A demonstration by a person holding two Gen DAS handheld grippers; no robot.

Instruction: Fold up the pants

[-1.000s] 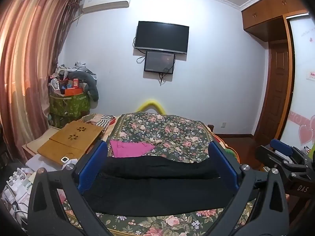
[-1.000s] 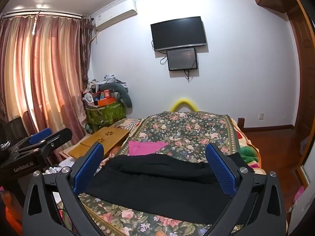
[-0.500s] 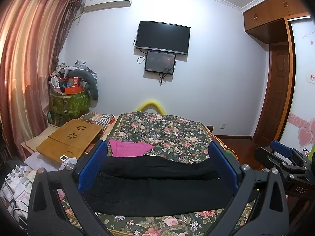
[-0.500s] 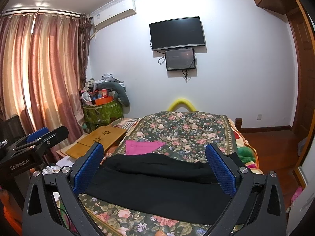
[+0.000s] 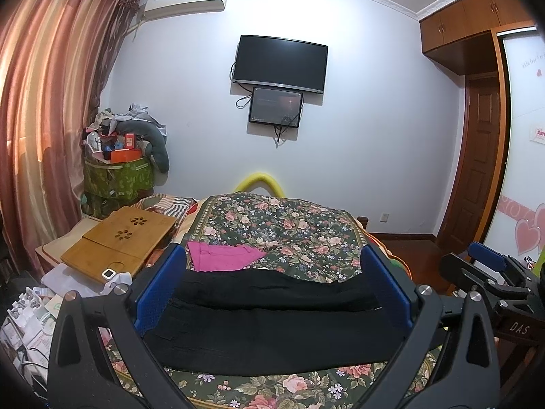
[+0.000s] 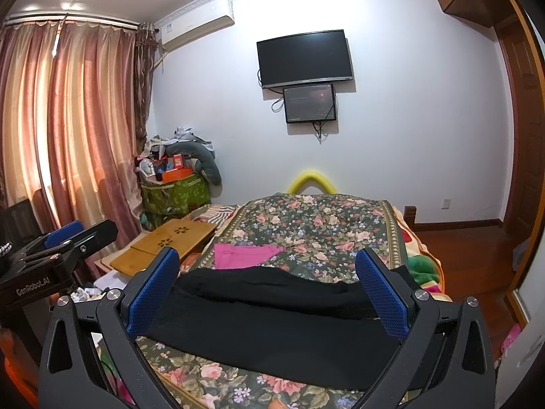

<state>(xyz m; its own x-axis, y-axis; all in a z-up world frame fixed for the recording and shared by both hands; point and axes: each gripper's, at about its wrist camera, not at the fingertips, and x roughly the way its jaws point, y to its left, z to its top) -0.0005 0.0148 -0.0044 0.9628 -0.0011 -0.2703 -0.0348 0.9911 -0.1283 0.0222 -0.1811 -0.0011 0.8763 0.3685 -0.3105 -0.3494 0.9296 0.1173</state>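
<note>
Lying beyond hand-held gripper (image 5: 272, 293): pants (image 5: 272, 327)

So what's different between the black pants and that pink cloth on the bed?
The black pants are far bigger than the pink cloth, stretching across the bed, while the pink cloth covers a small patch. The pants lie nearer the cameras; the pink cloth lies just behind them. Both rest flat on the floral bedspread, ungripped.
</note>
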